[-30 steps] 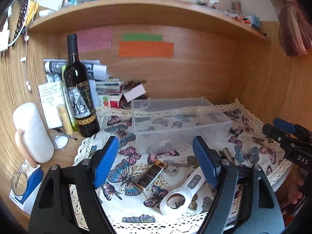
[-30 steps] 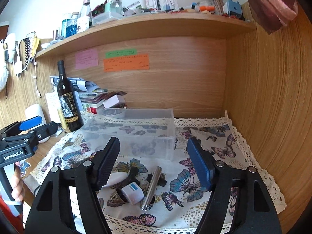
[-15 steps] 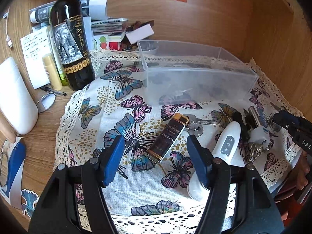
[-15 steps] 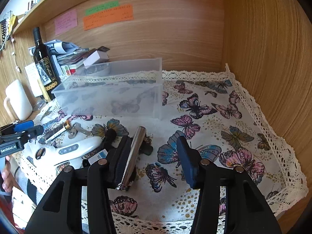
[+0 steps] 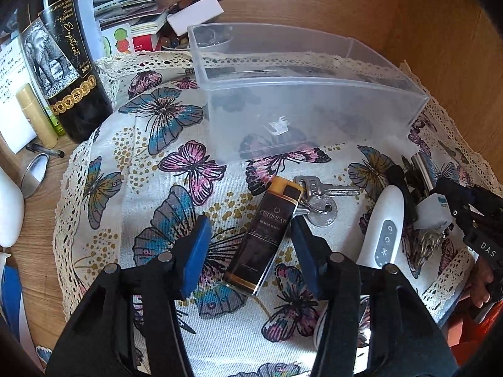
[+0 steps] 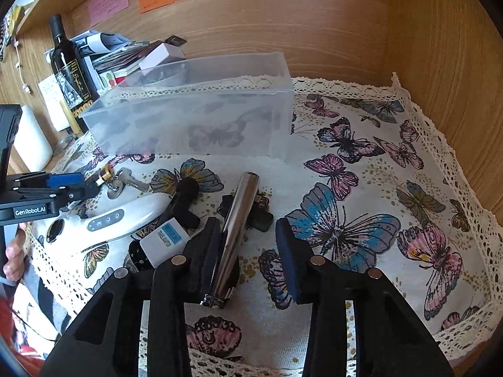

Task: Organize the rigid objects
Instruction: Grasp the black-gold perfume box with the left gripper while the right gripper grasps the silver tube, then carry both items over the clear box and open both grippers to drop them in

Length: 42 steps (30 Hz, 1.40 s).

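A dark flat box with gold ends (image 5: pixel 265 235) lies on the butterfly cloth (image 5: pixel 151 188), between the open fingers of my left gripper (image 5: pixel 248 245). Keys (image 5: pixel 317 201) lie just behind it and a white handheld device (image 5: pixel 385 229) to its right. In the right wrist view a silver metal tube (image 6: pixel 237 232) lies on the cloth between the open fingers of my right gripper (image 6: pixel 248 242), close to the left finger. A small white box with a blue label (image 6: pixel 165 242), black pieces (image 6: pixel 185 201) and the white device (image 6: pixel 103 220) lie left of it. An empty clear plastic bin (image 5: pixel 298 94) (image 6: pixel 195 119) stands behind.
A wine bottle (image 5: pixel 59 62) stands at the left by a cream tube (image 5: pixel 34 116), a small mirror (image 5: pixel 34 172) and stacked papers (image 5: pixel 135 9). Wooden walls (image 6: pixel 440 62) close in the back and right. The left gripper shows in the right wrist view (image 6: pixel 50 188).
Both grippers have come down and forward to the cloth. The left now straddles the dark box, the right straddles the silver tube. Both have narrowed slightly but stay open.
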Motion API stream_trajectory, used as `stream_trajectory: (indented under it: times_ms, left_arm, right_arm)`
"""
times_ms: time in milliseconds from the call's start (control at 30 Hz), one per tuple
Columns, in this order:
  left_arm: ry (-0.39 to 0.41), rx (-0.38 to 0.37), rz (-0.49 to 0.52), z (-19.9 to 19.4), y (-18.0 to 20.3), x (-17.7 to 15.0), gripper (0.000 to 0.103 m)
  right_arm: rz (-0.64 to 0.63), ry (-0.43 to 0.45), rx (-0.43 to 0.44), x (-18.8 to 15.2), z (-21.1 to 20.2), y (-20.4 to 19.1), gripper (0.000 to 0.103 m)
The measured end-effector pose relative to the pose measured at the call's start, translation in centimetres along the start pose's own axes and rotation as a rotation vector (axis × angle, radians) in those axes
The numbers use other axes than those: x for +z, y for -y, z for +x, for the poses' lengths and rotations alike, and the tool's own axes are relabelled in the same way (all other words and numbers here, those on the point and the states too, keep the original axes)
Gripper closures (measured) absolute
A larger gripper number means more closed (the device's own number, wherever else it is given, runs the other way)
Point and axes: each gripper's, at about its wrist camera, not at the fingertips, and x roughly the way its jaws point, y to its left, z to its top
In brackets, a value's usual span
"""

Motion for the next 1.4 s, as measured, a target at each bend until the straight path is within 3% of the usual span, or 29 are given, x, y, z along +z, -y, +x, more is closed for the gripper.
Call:
stream_trajectory:
  times_ms: [133,267,333,600,833,1133,1400]
  left_arm:
    - [0.013,0.006,0.030,0.3,0.3,-0.1,0.051]
    - [0.027,0.013,0.052,0.3,0.7,-0.2,0.073]
    - [0.031,0.005,0.061,0.2,0.8,-0.3,0.080]
    - [0.057,0.022,0.056,-0.6,0.6,-0.5,0.080]
    - [0.118,0.058,0.004,-3.0,-0.1,-1.2,0.080]
    - [0.281,0.074,-0.027,-7.6,0.3,0.3,0.080]
    - [0.389,0.059,-0.033,-10.5,1.4,2.6,0.080]
  right_arm:
    - [-0.010,-0.036,-0.004,-0.3,1.0,-0.1,0.078]
    - [-0.011,-0.024,-0.026,-0.3,0.9,0.0,0.088]
    - [-0.004,-0.022,-0.018,-0.3,0.9,0.1,0.089]
    - [-0.018,0.020,-0.028,0.2,-0.2,0.1,0.089]
    - [-0.024,0.107,-0.022,2.0,-2.6,0.6,0.089]
    - [-0.086,0.250,-0.044,5.4,-5.6,-0.2,0.089]
    - [-0.102,0.331,-0.006,8.7,-7.2,-0.5,0.089]
